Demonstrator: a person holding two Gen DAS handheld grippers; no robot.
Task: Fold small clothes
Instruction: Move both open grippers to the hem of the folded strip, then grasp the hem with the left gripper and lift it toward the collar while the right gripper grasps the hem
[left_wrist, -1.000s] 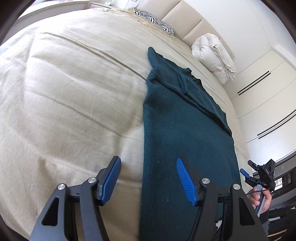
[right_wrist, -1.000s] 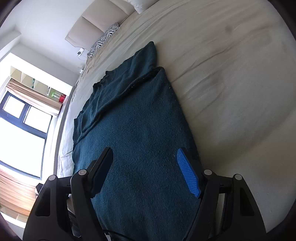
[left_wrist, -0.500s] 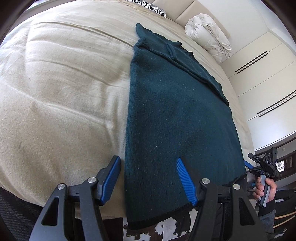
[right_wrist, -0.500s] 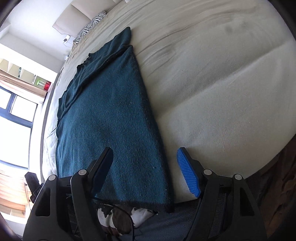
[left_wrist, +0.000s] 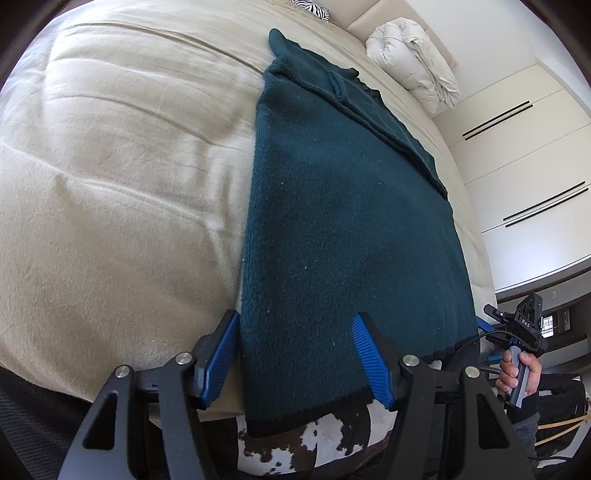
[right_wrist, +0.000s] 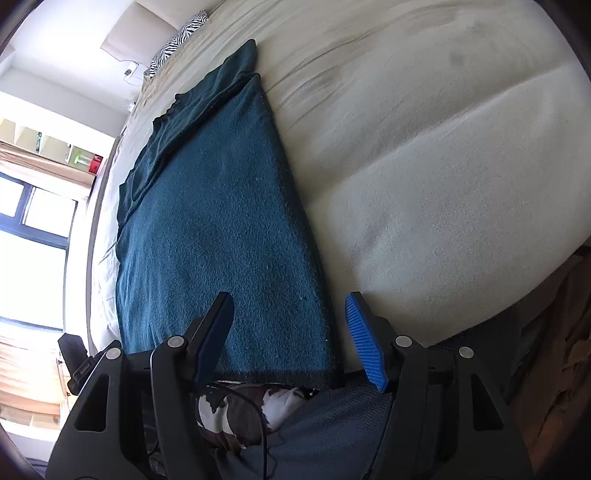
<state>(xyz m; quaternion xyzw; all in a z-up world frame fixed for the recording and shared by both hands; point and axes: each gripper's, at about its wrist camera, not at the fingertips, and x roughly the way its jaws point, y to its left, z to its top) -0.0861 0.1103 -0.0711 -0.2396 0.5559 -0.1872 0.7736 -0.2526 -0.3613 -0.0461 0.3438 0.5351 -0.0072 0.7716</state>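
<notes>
The big bed (left_wrist: 110, 177) is holding a dark green sweater (left_wrist: 343, 206), lying flat with its bottom edge hanging off the near side; it is looking soft, floppy and light, so the two bottom corners seem best to pinch; the left gripper (left_wrist: 291, 358) is hanging half open, holding nothing; the right gripper (right_wrist: 291, 339) is closing around a corner, not pinching yet; no boxes or baskets are showing.

A fuzzy, matt knitted teal sweater (left_wrist: 343, 221) is lying on a soft, lightly creased beige bedcover (left_wrist: 122, 177); ribbed blue pads (left_wrist: 371, 363) are showing on matt black plastic gripper arms with shiny metal rivets.
</notes>
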